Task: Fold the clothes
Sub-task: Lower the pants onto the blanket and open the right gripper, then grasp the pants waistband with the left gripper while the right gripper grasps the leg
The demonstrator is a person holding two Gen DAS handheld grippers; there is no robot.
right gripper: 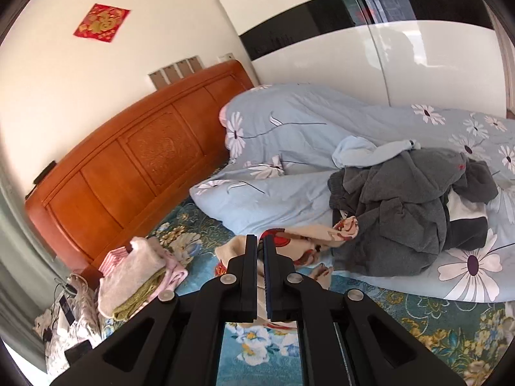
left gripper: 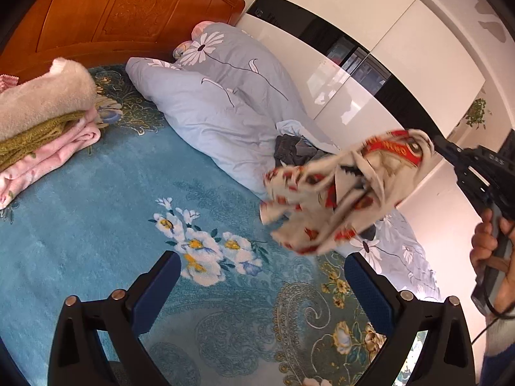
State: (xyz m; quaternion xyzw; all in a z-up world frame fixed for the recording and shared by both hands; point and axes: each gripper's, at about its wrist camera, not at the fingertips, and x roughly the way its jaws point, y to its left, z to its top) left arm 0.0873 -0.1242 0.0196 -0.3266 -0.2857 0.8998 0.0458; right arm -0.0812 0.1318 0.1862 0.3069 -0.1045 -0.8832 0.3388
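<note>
A cream garment with red print hangs bunched in the air over the bed, held up by my right gripper at its upper right corner. In the right wrist view my right gripper is shut on that same cream and red garment, which drapes below the fingers. My left gripper is open low over the blue floral bedspread, holding nothing, a little below and left of the hanging garment. A heap of grey clothes lies on the pale blue quilt.
A folded stack of cream, olive and pink items sits at the left by the wooden headboard. The same stack shows in the right wrist view. A white wardrobe stands beyond the bed. A person's hand grips the right handle.
</note>
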